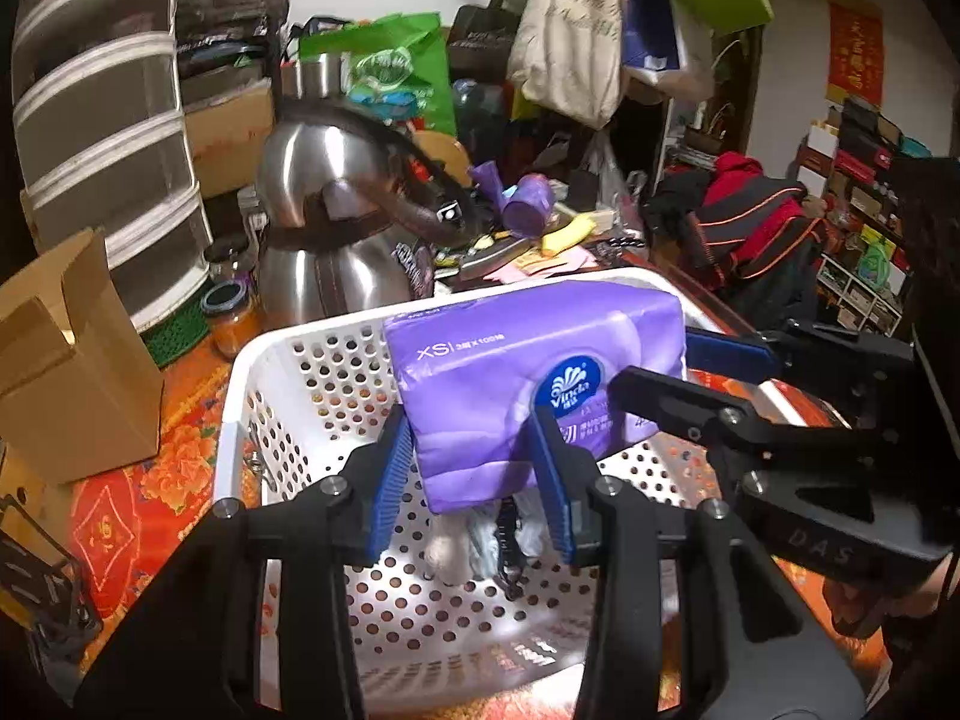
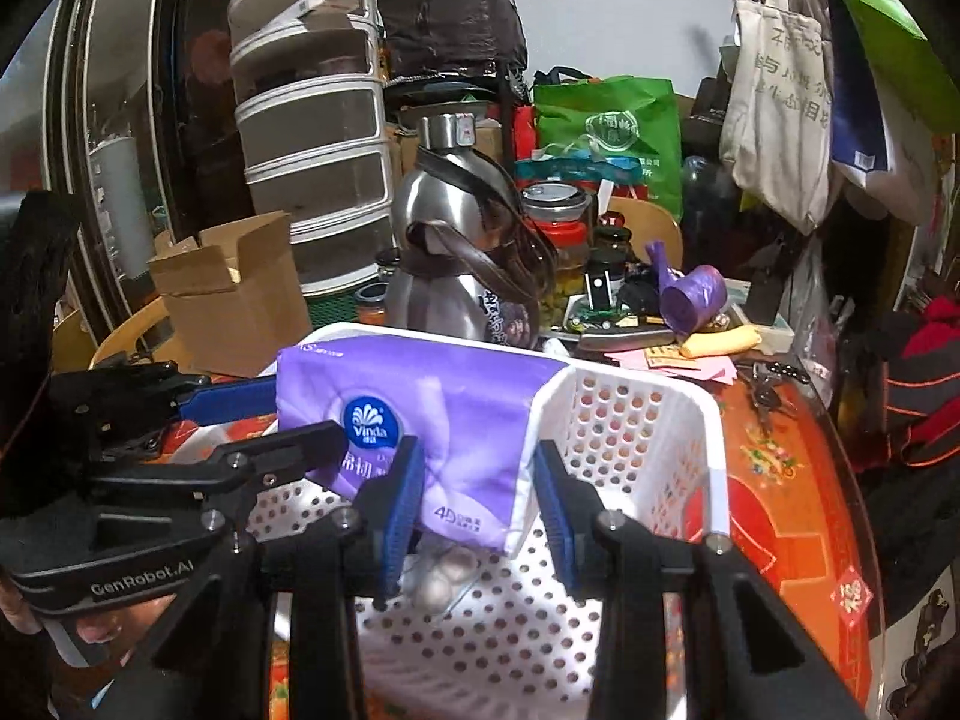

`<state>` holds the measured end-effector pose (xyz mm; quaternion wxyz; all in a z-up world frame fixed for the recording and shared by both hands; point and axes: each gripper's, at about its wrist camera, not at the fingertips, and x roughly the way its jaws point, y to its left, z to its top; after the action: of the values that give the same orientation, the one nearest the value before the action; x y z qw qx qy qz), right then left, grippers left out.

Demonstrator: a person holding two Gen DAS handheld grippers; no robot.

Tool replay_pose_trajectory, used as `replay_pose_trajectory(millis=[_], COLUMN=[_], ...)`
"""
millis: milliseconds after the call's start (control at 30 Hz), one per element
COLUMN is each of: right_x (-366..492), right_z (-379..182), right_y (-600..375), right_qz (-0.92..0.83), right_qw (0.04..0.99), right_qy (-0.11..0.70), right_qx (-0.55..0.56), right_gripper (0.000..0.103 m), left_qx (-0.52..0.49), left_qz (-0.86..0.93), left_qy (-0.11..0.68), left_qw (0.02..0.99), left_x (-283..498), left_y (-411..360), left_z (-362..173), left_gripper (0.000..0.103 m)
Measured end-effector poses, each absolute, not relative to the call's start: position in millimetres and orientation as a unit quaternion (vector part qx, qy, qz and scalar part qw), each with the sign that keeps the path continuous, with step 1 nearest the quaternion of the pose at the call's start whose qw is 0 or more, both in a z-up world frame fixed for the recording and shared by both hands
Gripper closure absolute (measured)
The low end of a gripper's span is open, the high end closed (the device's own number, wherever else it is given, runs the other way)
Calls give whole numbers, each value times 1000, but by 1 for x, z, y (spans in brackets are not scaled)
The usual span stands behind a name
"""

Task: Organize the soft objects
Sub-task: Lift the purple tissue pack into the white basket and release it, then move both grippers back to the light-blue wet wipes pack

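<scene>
A purple Vinda tissue pack (image 1: 528,378) hangs tilted over a white perforated basket (image 1: 282,384). My left gripper (image 1: 471,438) is shut on the pack's lower end, with a blue pad on each side. The right gripper (image 1: 690,372) comes in from the right and clamps the pack's other end. In the right wrist view, the right gripper (image 2: 480,468) pinches the pack (image 2: 456,408) near its corner, just inside the basket (image 2: 636,420). The left gripper (image 2: 264,420) holds it from the left. Small pale soft items (image 1: 450,546) lie on the basket floor, partly hidden under the pack.
A steel kettle (image 1: 318,204) stands just behind the basket. An open cardboard box (image 1: 66,360) is to the left, with stacked drawers (image 1: 108,138) behind it. Jars, a purple bag roll (image 2: 690,294) and keys (image 2: 768,384) crowd the red floral tablecloth (image 2: 774,468).
</scene>
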<state>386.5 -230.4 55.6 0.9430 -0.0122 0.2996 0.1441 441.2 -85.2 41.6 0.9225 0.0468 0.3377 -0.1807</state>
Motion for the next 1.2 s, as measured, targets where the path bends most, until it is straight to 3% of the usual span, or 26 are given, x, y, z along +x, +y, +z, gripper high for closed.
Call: replay_pose_trajectory(millis=[200, 300, 333, 367, 433, 533, 867, 1200], right_x=[401, 400, 400, 400, 395, 385, 330, 209], right_z=[30, 25, 24, 23, 25, 33, 57, 27], right_y=[-210, -213, -218, -224, -234, -247, -253, -249], right_qz=[132, 117, 112, 108, 99, 95, 114, 129], right_qw=[933, 934, 933, 931, 934, 938, 944, 944], right_qy=[332, 333, 339, 346, 341, 333, 310, 302], right_qx=[-56, -54, -46, -37, -29, -10, 19, 37], right_gripper=[68, 64, 53, 39, 31, 27, 27, 25], left_qx=[66, 61, 59, 53, 31, 8, 3, -3], left_qz=[-139, -135, -125, -118, -111, -118, -116, -103], left_qy=[349, 350, 351, 353, 347, 347, 360, 374], left_qw=[925, 925, 926, 927, 931, 930, 925, 922], left_x=[457, 455, 453, 453, 447, 436, 353, 224], left_y=[-86, -74, -66, -60, -45, -32, -12, 23], left_z=[17, 13, 13, 13, 18, 24, 43, 14], left_gripper=[66, 61, 49, 29, 14, 12, 12, 12])
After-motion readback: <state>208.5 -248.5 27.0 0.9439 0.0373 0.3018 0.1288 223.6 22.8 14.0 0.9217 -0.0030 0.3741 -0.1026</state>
